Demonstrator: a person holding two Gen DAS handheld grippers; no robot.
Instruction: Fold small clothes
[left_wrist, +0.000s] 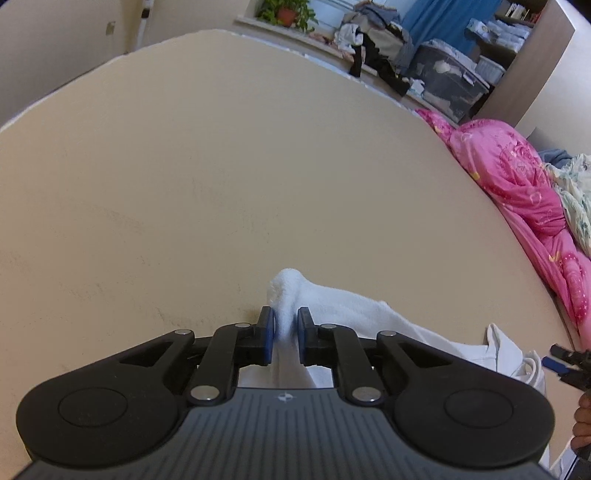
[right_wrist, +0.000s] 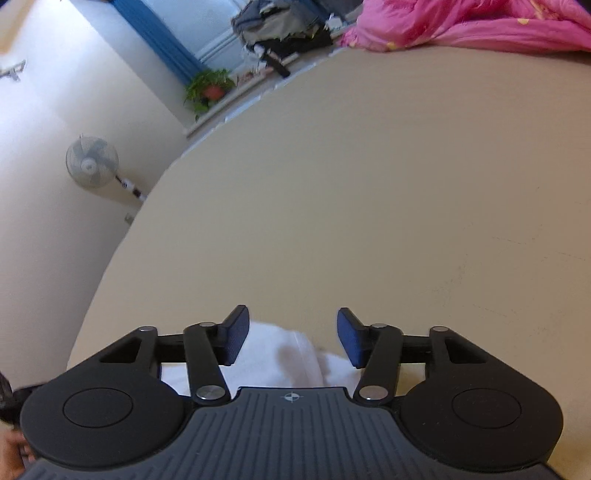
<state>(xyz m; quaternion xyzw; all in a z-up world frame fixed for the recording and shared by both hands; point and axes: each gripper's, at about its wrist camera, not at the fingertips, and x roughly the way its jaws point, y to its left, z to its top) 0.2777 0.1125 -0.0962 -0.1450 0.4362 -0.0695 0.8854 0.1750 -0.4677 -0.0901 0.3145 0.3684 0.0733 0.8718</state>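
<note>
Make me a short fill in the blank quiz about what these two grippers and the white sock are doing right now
1. The left gripper is pinching a white ____.
2. The right gripper has its jaws ____, with the sock lying between them.
3. The bedding heaped beyond the tan surface is ____.

Missing words: sock; open; pink

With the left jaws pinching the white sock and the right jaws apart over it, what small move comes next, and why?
Probably the left gripper should lay its pinched end of the white sock down on the beige surface and let go. The right gripper stands open, its pads clear of the cloth below, so only the left grip keeps the sock raised.
</note>
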